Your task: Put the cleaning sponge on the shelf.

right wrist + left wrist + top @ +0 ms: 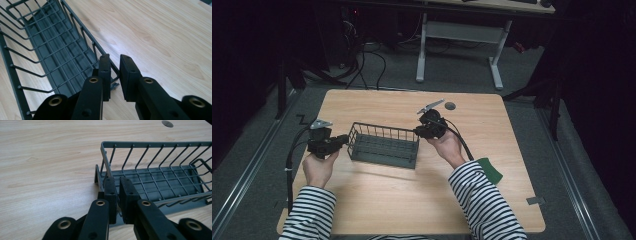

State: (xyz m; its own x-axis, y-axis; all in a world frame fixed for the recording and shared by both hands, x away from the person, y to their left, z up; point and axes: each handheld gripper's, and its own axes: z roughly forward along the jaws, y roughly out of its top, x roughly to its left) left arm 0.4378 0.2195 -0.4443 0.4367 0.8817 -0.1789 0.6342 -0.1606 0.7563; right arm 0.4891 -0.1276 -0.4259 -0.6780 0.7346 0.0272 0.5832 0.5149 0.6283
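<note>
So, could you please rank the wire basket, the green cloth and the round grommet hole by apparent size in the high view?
1. wire basket
2. green cloth, partly hidden by the sleeve
3. grommet hole, farther from the camera but clearly smallest

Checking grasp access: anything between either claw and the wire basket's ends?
Nothing visible. The left claw straddles the end wire of the wire basket, and the right claw straddles the opposite end's rim. The basket looks empty, and the table around it is bare.
</note>
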